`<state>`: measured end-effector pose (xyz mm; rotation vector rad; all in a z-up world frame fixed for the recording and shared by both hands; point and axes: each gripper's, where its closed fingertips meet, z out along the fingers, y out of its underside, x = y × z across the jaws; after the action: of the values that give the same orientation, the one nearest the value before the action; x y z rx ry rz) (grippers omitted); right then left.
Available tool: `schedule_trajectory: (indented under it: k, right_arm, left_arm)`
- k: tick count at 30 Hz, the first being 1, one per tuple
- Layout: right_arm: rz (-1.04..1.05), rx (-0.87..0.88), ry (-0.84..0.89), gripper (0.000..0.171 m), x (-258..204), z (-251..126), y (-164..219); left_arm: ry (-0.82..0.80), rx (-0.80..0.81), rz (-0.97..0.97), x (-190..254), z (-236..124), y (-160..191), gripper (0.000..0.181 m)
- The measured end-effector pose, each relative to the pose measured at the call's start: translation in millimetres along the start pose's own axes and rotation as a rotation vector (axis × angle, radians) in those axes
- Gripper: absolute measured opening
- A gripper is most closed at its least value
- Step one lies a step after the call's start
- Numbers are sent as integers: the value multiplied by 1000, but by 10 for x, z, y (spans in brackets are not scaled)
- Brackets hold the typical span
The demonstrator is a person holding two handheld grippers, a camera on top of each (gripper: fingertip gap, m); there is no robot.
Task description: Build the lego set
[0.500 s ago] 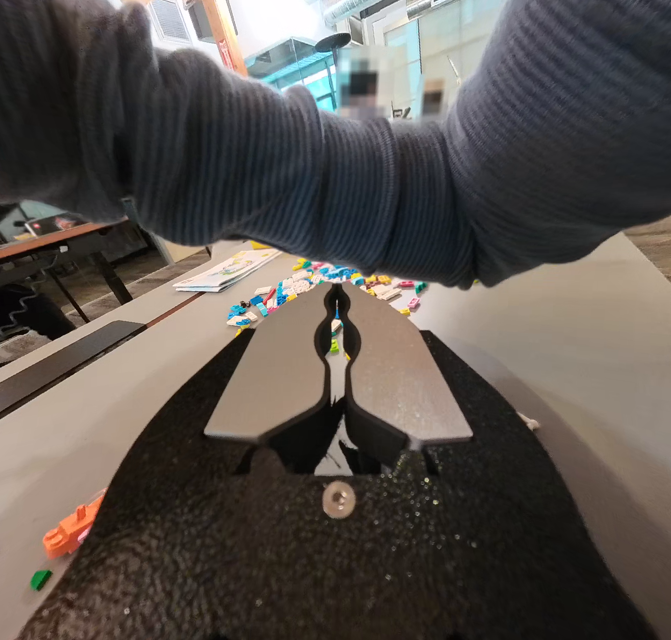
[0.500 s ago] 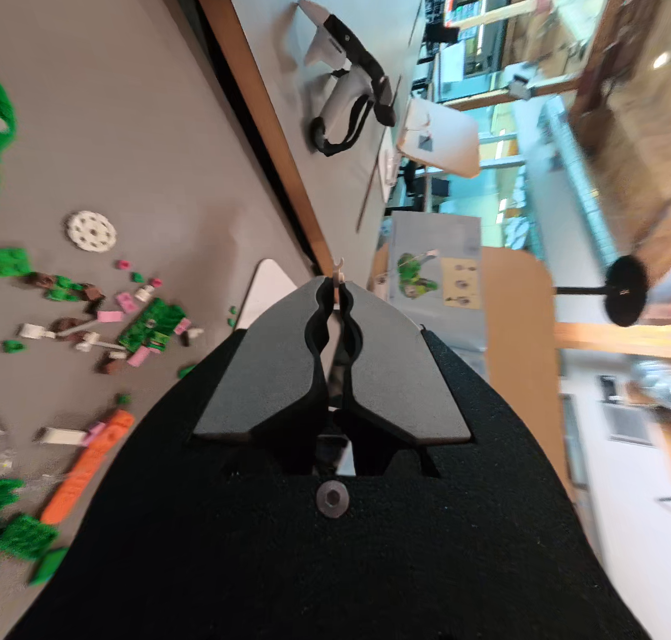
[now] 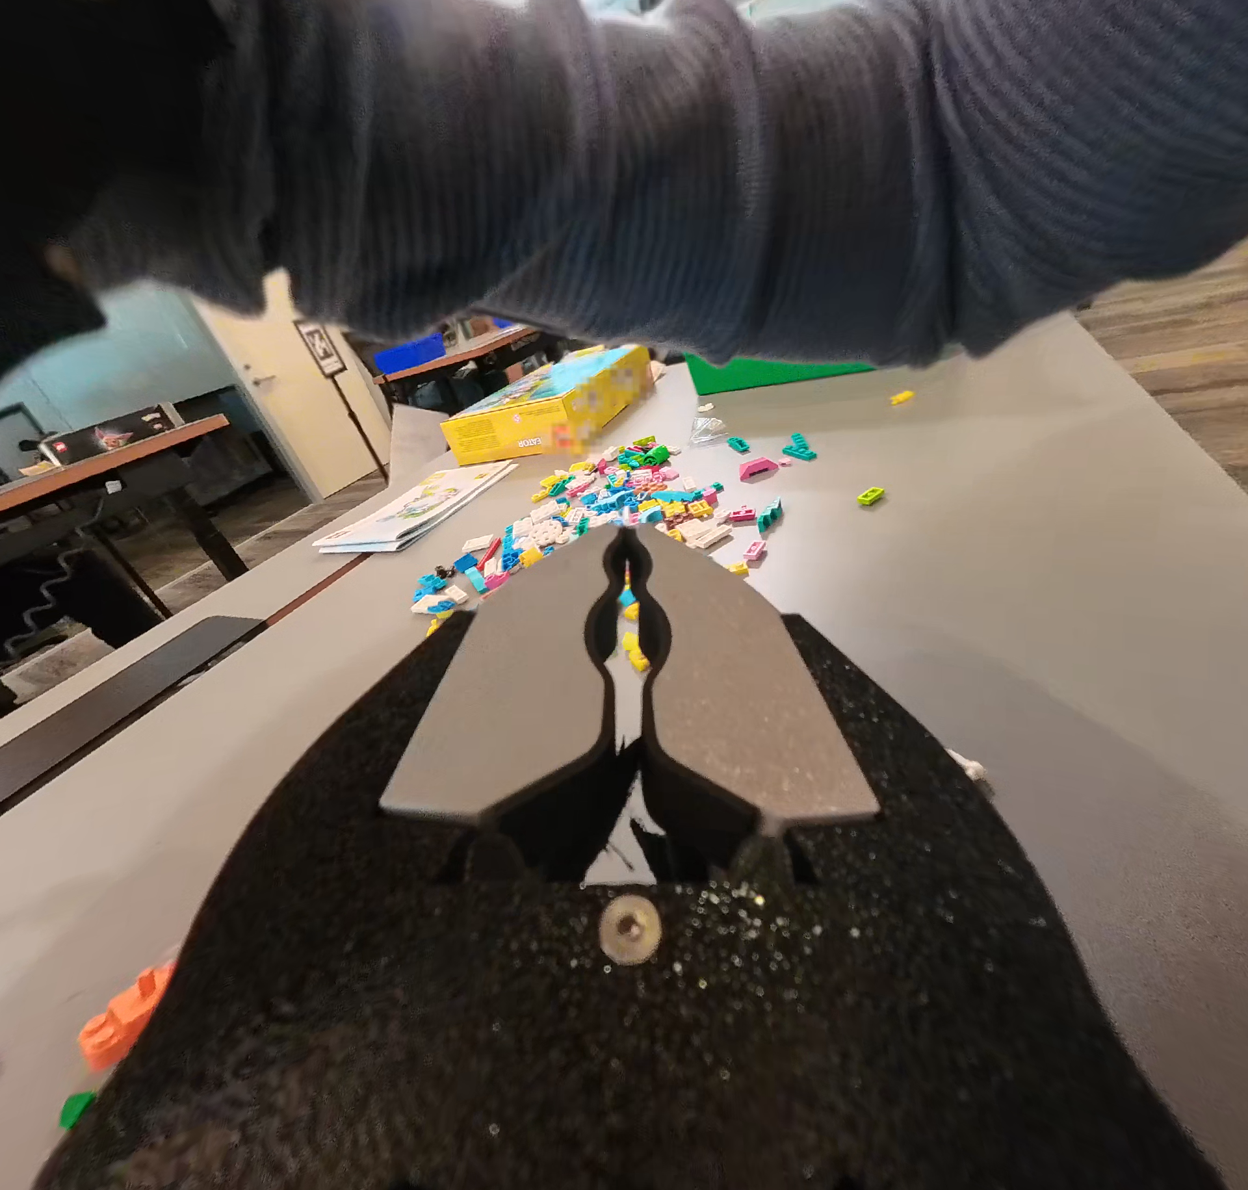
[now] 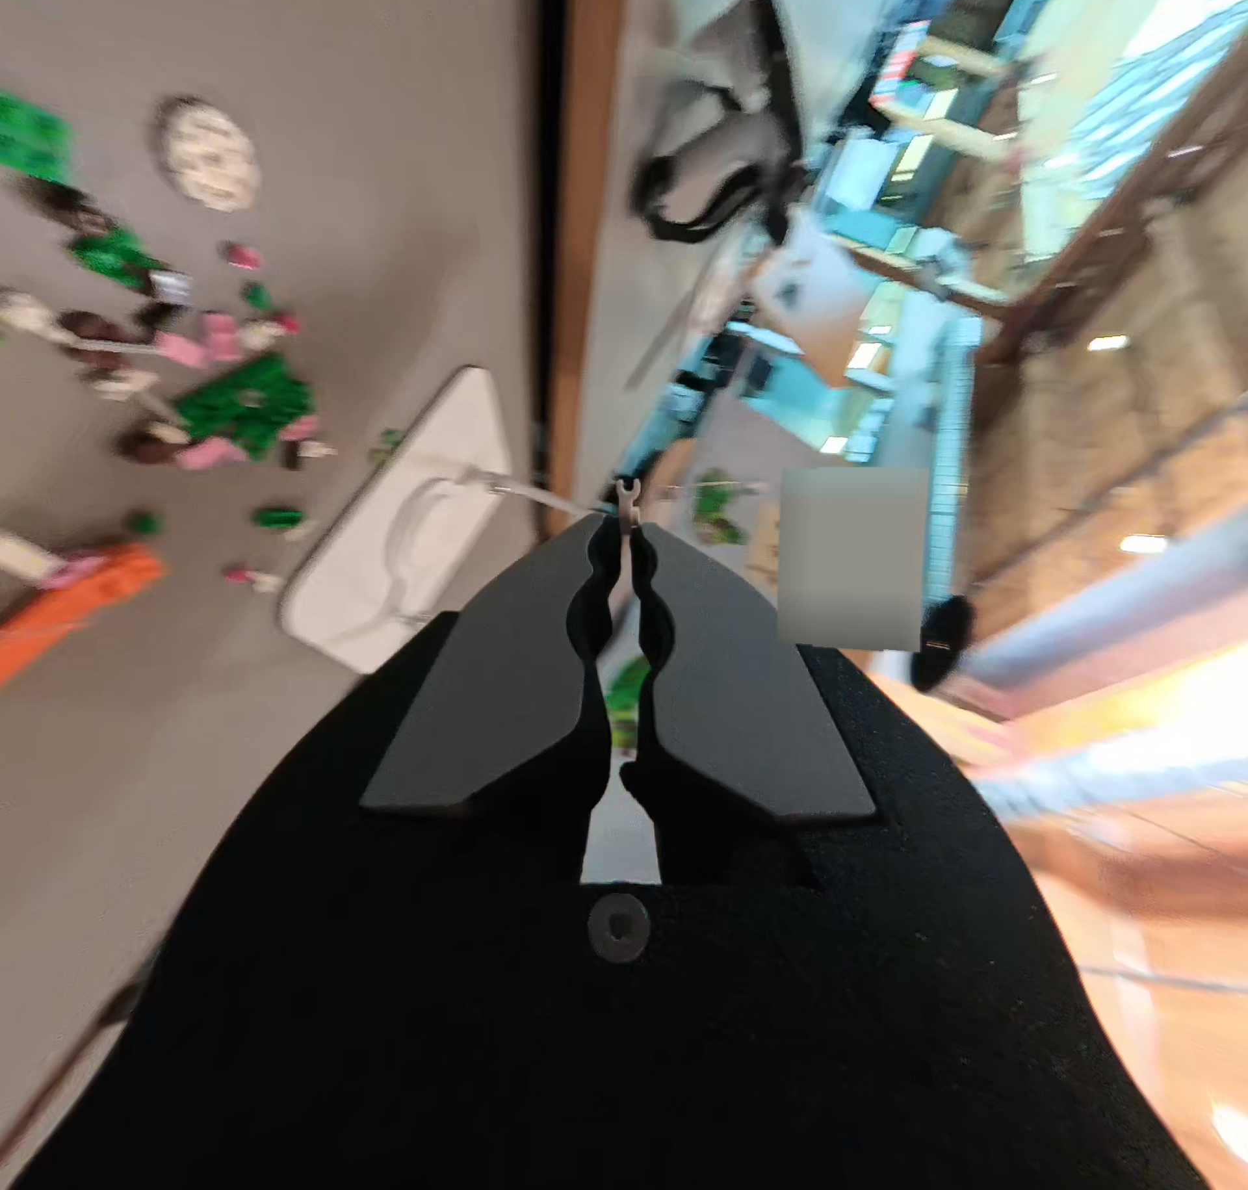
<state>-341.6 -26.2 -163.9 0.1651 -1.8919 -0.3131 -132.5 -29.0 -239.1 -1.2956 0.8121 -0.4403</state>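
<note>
My left gripper (image 3: 627, 531) is shut and empty, low over the grey table (image 3: 979, 617), pointing at a heap of bright loose lego pieces (image 3: 608, 502). A person's grey sleeve (image 3: 675, 145) crosses above it. My right gripper (image 4: 627, 524) is shut on a small white clip-ended lego piece (image 4: 628, 502) that sticks out past the tips. It is rolled sideways over the table, with green, pink and brown lego pieces (image 4: 236, 401) to its left and a white round plate (image 4: 211, 153) farther off. The right wrist view is blurred.
A yellow lego box (image 3: 547, 408), an instruction booklet (image 3: 419, 506) and a green baseplate (image 3: 776, 371) lie beyond the heap. An orange piece (image 3: 121, 1022) lies by my left gripper. A white tray-like thing (image 4: 405, 536) and an orange separator (image 4: 74, 604) lie near the table's edge.
The sleeve has lifted, so the box, baseplate and more of the heap show. My right gripper has swung with the white piece still in it; its view is now blurred.
</note>
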Motion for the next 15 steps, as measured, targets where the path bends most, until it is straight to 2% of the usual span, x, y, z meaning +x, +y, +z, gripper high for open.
schedule_trajectory:
  k: [4, 7, 10, 15]
  right_arm:
    - [178, 49, -368, 3, -747, 246, 102]
    - [187, 61, -549, 2, -1233, 348, 86]
    - [154, 75, -662, 3, -1553, 371, 22]
    - [123, 60, -739, 3, -1784, 351, -13]
  left_arm:
    - [44, 16, 46, 101, -2, -30, 0]
    - [81, 29, 74, 177, -5, -50, 0]
    - [146, 63, 113, 300, -23, -93, 0]
    - [192, 82, 146, 404, -35, -117, 0]
